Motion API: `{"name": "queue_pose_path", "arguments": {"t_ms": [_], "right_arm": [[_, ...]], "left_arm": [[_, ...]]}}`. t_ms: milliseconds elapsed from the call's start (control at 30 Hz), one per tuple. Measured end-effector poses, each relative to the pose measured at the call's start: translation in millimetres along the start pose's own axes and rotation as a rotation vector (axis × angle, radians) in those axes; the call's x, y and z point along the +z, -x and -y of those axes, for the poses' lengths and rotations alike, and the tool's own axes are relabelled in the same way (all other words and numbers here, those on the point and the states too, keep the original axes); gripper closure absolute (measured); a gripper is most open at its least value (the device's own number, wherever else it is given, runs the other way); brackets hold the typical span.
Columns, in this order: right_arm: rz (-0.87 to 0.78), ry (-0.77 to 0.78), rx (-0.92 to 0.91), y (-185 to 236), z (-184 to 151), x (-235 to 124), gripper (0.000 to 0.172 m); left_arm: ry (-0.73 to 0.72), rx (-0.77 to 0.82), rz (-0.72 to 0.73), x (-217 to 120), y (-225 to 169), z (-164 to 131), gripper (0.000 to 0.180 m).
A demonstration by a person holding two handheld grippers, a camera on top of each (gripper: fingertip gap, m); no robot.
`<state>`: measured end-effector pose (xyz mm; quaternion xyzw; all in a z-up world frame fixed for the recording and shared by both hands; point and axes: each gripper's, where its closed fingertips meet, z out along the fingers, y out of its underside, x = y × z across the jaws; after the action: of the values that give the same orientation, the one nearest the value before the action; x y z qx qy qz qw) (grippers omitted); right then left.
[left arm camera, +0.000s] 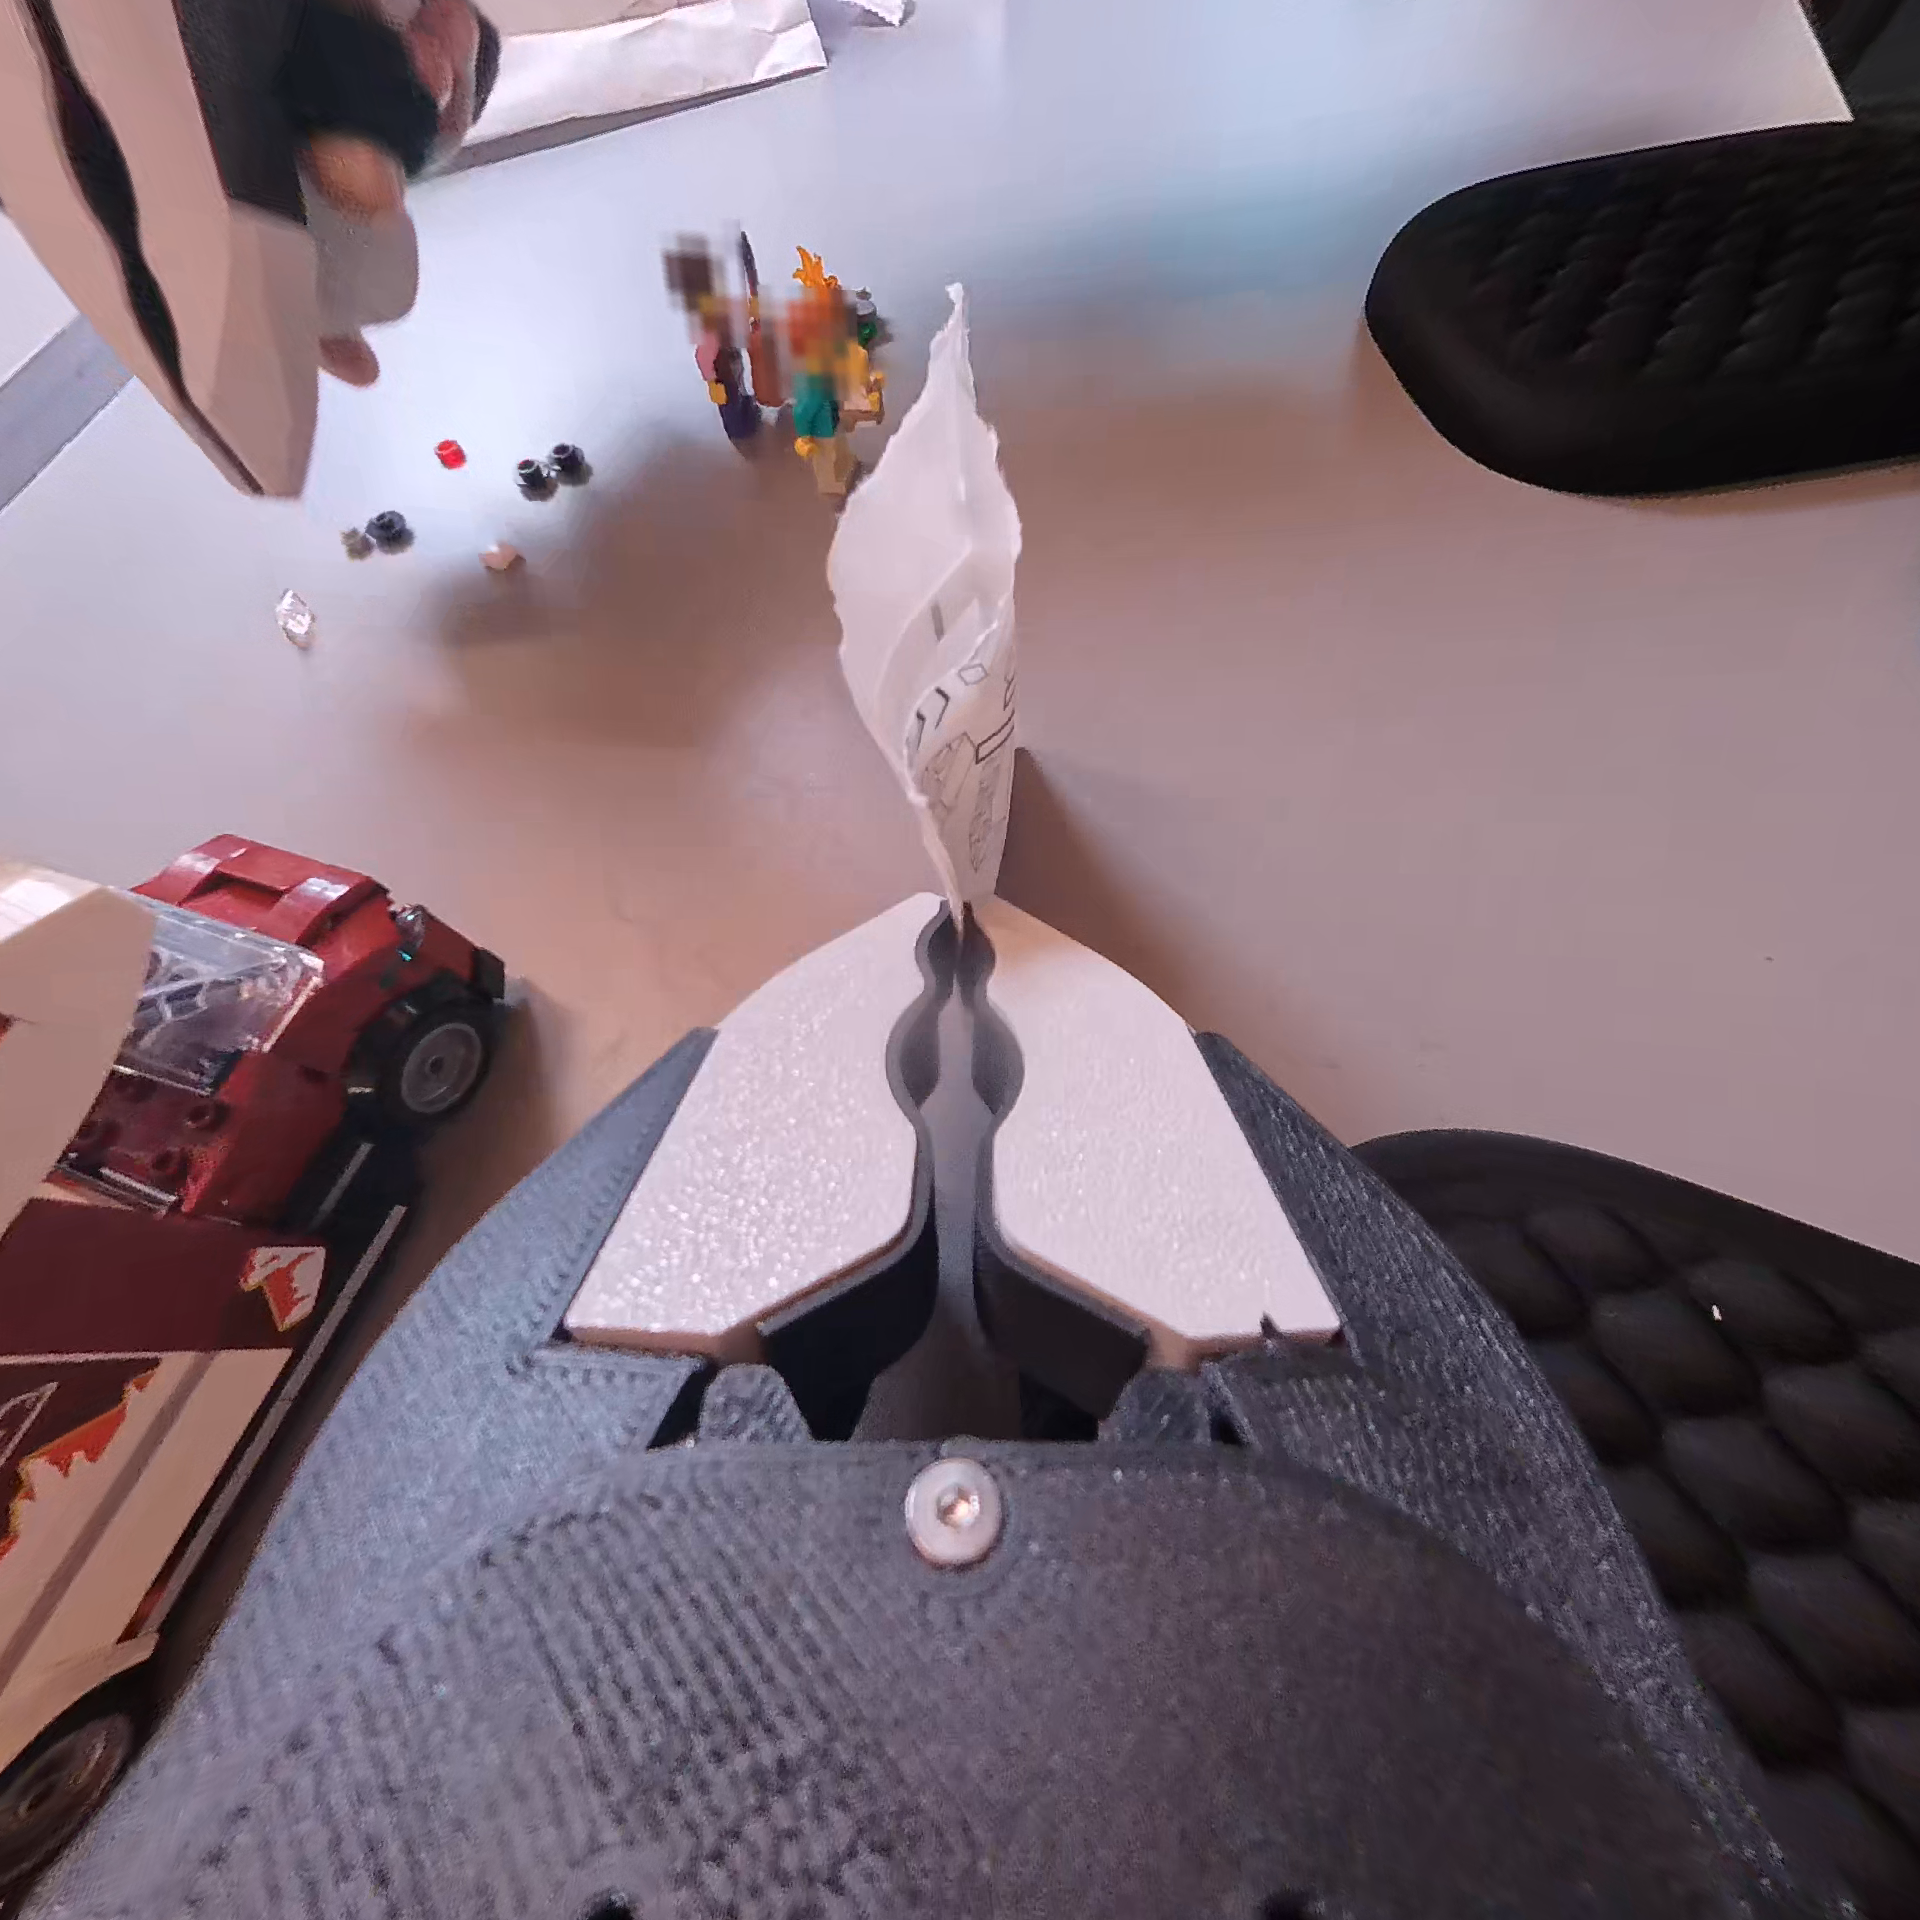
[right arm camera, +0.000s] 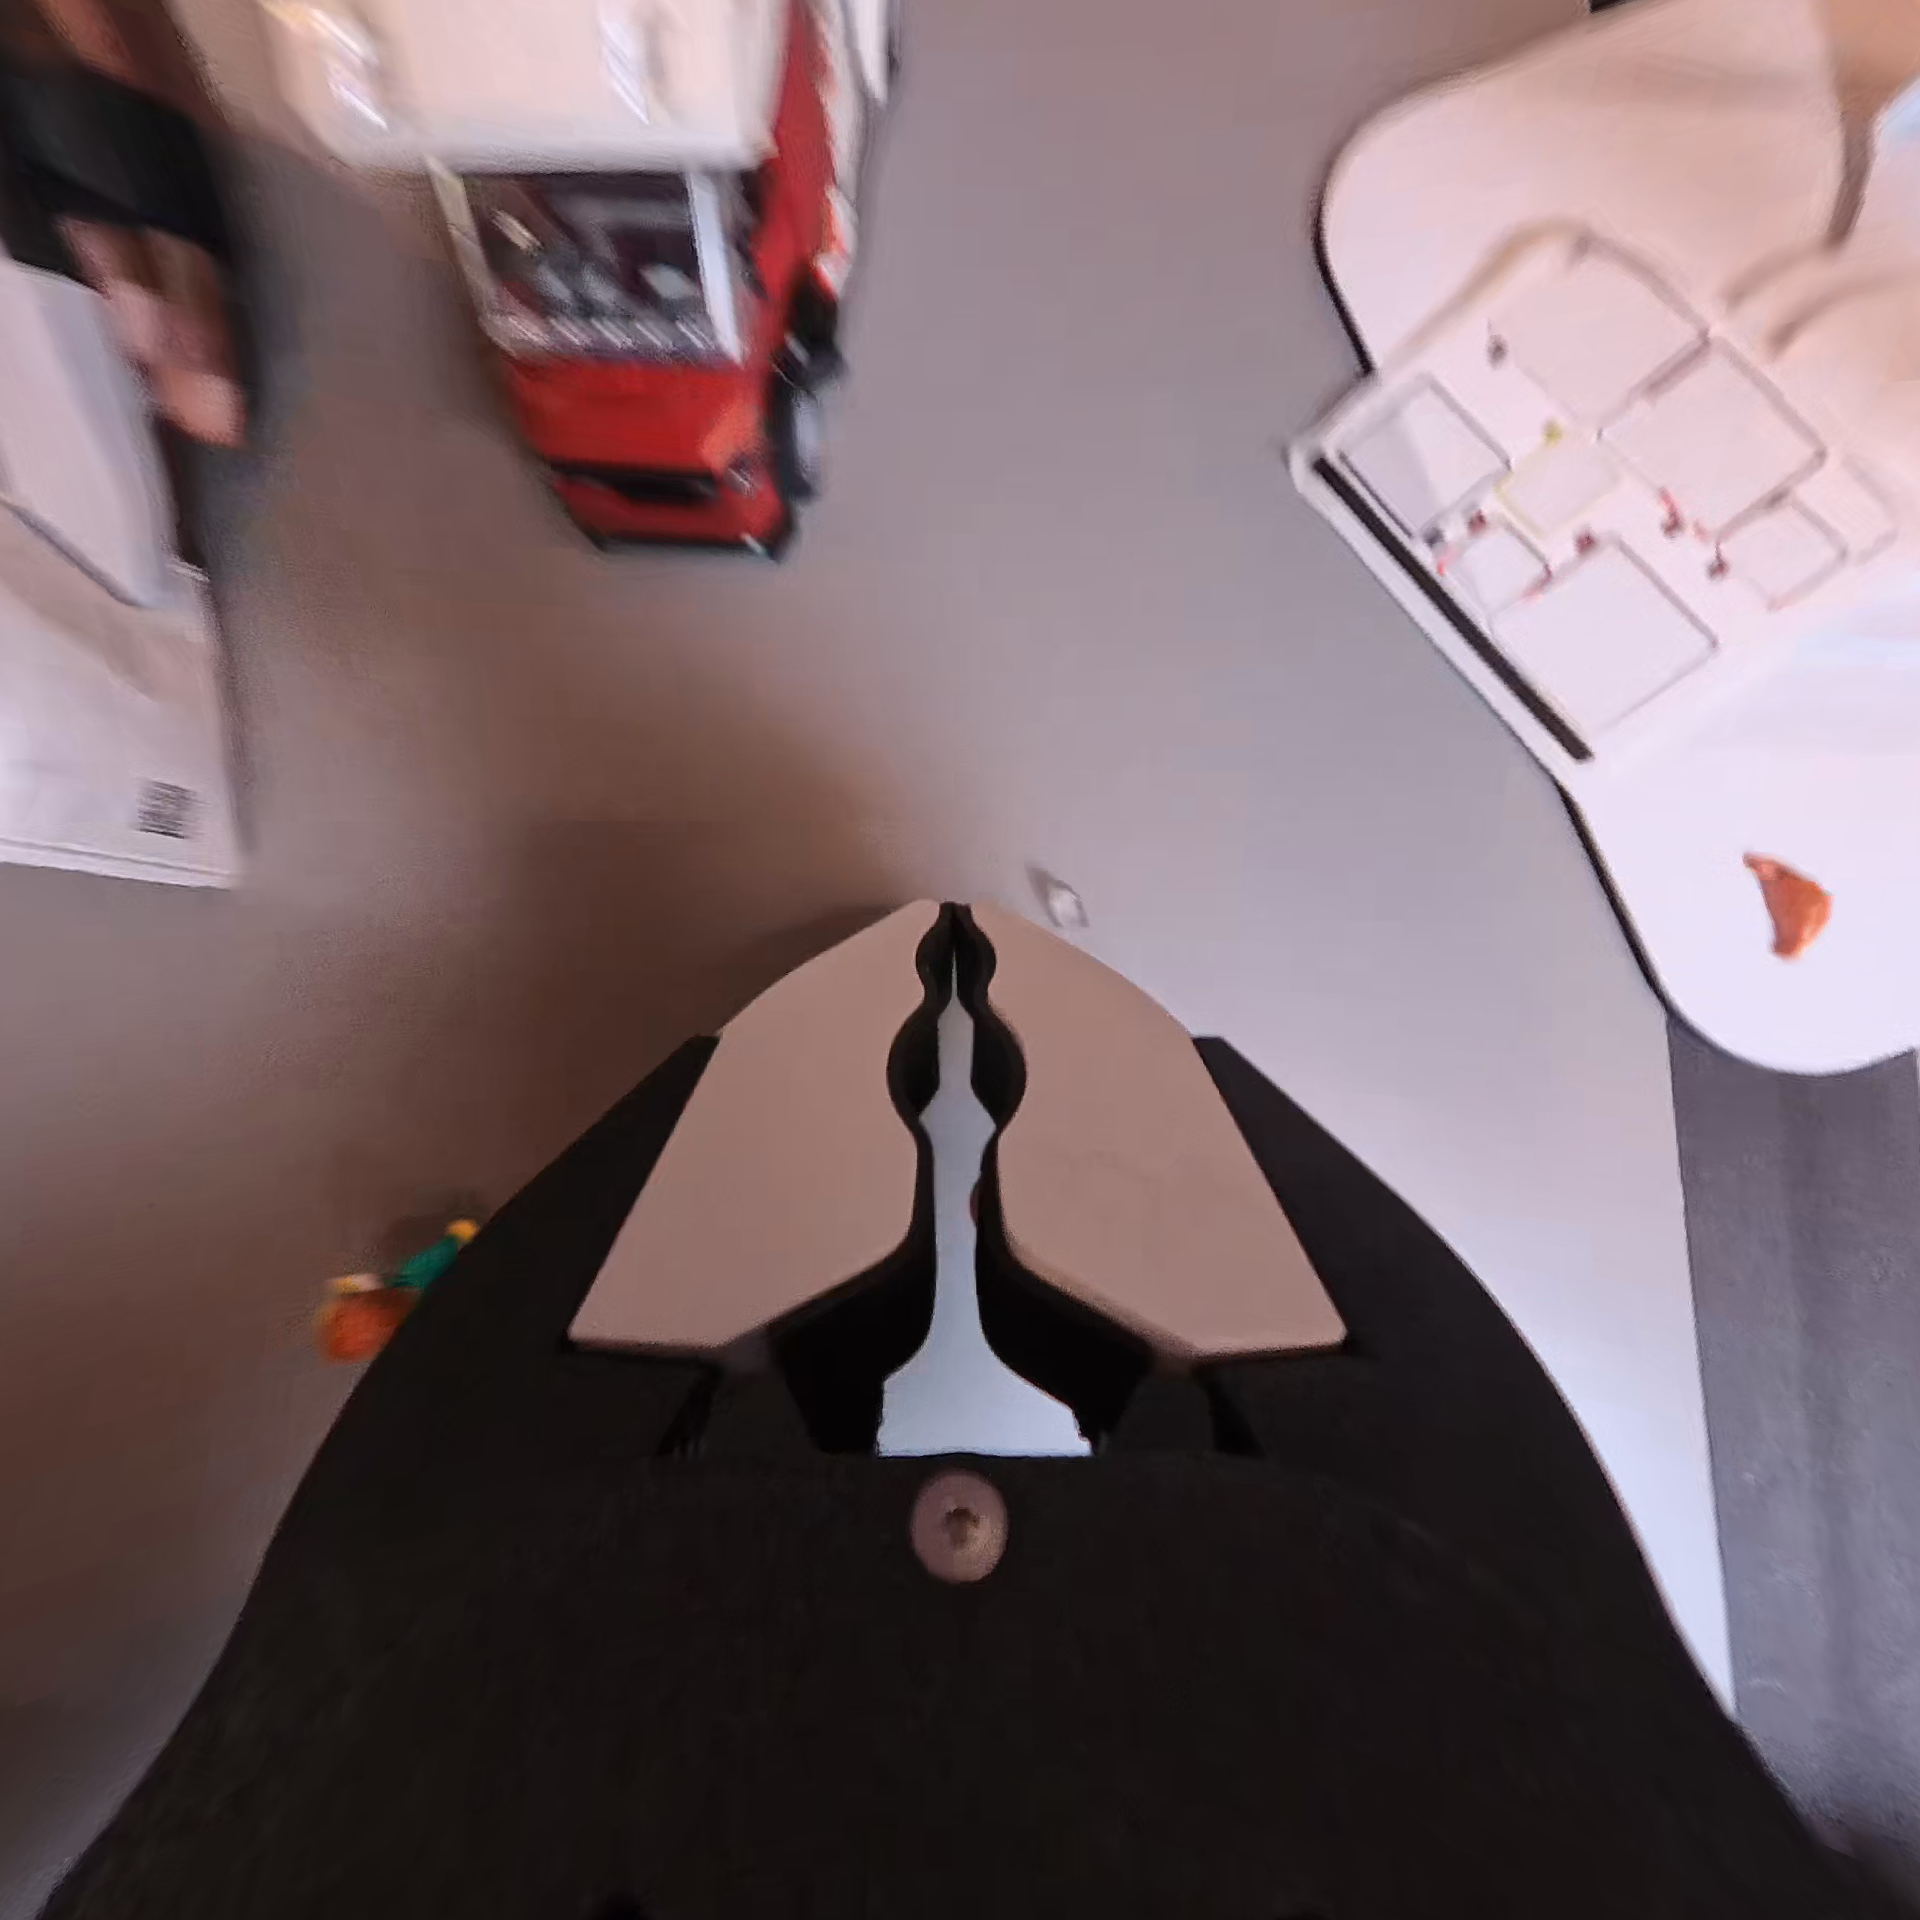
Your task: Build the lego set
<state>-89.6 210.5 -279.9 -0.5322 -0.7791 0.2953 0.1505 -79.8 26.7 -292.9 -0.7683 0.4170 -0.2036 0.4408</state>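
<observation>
My left gripper (left arm camera: 961, 914) is shut on the bottom edge of a torn white paper piece (left arm camera: 935, 623) with printed line drawings. The paper stands up and twists above the fingertips over the table. My right gripper (right arm camera: 954, 914) is shut, and nothing shows between its pads. It hovers over the table, with a small clear piece (right arm camera: 1060, 899) lying just to the right of its tips. In the left wrist view the right gripper (left arm camera: 272, 468) hangs blurred at the top left, above several small loose studs (left arm camera: 551, 470). A red and white toy truck (left arm camera: 239, 1060) stands left of my left gripper.
Toy figures (left arm camera: 821, 395) stand beyond the paper. Black padded rests lie at the right (left arm camera: 1662, 312) and near right (left arm camera: 1714, 1403). In the right wrist view, a white compartment tray (right arm camera: 1558, 520) and an orange piece (right arm camera: 1787, 904) sit at the right, the truck (right arm camera: 665, 364) ahead, and a figure (right arm camera: 395, 1288) at the left.
</observation>
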Motion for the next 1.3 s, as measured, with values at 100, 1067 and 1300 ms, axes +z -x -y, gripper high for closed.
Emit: {"name": "queue_pose_path", "arguments": {"t_ms": [100, 1067, 1300], "right_arm": [[0.107, -0.151, -0.08, 48, 38, -18, 0.172], [-0.156, 0.131, 0.076, -15, -41, -3, 0.152], [-0.154, 0.222, 0.1, -19, -48, 9, 0.162]], "left_arm": [[0.001, -0.004, 0.005, 0, 1, 0, 0.18], [0.004, 0.011, 0.015, 3, -1, 1, 0.18], [0.004, 0.009, 0.012, 2, -1, 1, 0.18]]}}
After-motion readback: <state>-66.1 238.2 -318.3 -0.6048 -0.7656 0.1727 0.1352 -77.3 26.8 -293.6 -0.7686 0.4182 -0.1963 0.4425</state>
